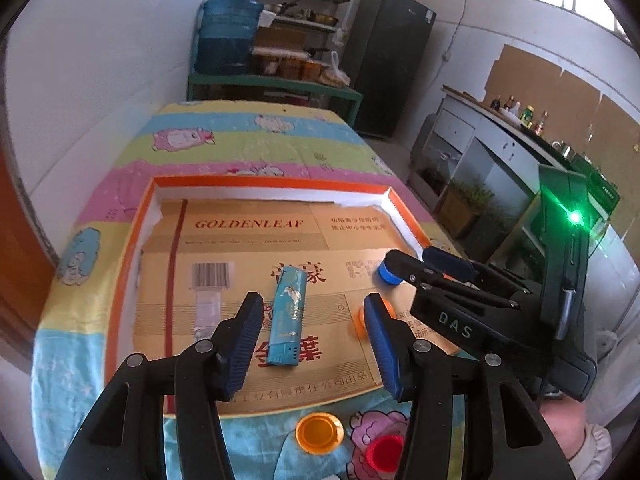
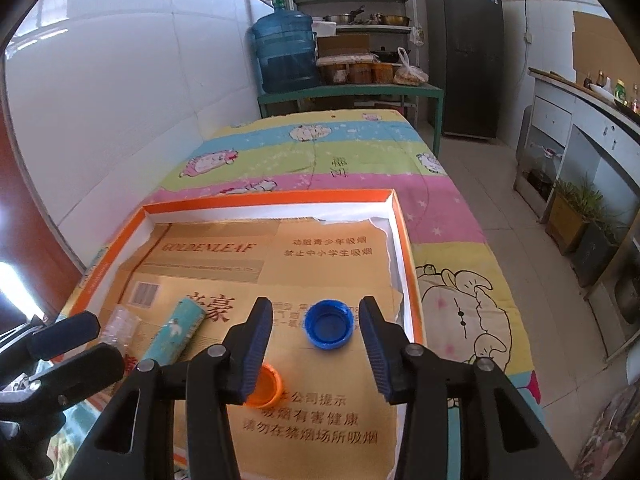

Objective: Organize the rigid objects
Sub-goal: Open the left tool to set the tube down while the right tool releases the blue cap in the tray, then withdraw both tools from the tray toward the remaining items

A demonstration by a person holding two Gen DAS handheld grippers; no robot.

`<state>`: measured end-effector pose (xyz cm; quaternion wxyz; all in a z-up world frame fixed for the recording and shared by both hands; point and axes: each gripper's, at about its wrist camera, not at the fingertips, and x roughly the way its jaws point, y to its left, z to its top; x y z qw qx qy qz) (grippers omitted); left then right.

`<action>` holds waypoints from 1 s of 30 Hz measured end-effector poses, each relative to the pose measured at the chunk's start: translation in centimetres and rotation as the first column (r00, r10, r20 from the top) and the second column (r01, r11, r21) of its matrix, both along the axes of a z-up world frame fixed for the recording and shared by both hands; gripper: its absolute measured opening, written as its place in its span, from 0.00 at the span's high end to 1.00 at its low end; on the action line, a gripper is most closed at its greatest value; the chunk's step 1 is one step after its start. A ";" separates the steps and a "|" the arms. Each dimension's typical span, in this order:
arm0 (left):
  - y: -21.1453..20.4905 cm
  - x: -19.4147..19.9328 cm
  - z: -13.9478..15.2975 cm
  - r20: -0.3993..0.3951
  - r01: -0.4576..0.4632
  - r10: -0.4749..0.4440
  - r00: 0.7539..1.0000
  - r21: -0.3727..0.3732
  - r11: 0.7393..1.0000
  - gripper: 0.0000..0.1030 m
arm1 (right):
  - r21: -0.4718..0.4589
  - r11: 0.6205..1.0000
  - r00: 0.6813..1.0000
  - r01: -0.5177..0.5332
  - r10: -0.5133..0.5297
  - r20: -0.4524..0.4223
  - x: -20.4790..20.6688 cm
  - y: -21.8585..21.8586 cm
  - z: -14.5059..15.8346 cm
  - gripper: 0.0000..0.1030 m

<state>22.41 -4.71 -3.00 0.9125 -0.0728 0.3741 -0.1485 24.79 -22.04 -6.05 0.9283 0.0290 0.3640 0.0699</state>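
Teal and printed with a white figure, the lighter (image 1: 287,318) lay flat on the cardboard sheet (image 1: 248,248) inside the orange tray (image 1: 120,280). Its long axis ran from the near edge of the tray toward the far wall, a little tilted, with the striking end nearest the left camera.

The left gripper (image 1: 314,344) hung above it with the fingers wide apart, and nothing was pressed between them. The right gripper (image 2: 316,350) also had its fingers wide, and the blue cap (image 2: 329,323) lay open side up between them without touching the pads.

The left view showed an orange lid (image 1: 319,433) and a red cap (image 1: 385,453) outside the tray, on the striped blanket (image 1: 240,148) covering the surface; the right view did not show these two. An orange cap (image 2: 266,390) lay open inside the tray and was seen clearly only in the right view; in the left view a finger hid most of it. A clear plastic piece (image 1: 206,314) lay left of the lighter.
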 end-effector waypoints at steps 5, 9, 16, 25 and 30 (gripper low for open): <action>0.8 -1.5 1.4 0.026 -0.014 0.014 1.000 -0.007 1.000 0.48 | 0.012 1.000 1.000 -0.006 0.005 0.015 -1.9 0.5 1.1 0.56; 1.2 -2.8 2.3 0.042 -0.018 0.018 0.999 -0.011 1.000 0.48 | 0.019 1.000 1.000 -0.007 0.007 0.019 -3.4 0.7 1.6 0.56; 2.4 -5.2 3.3 0.051 -0.029 0.030 0.998 -0.017 0.999 0.48 | 0.027 1.000 1.000 -0.009 0.008 0.013 -6.4 0.9 2.0 0.56; 4.4 -8.3 3.6 0.048 -0.048 0.049 0.998 -0.029 0.998 0.48 | 0.017 1.000 1.000 -0.014 0.014 0.001 -10.1 1.9 2.5 0.56; 5.3 -9.7 3.5 0.043 -0.055 0.056 0.997 -0.028 0.998 0.48 | 0.014 1.000 1.000 -0.020 0.020 -0.005 -11.7 2.5 2.5 0.56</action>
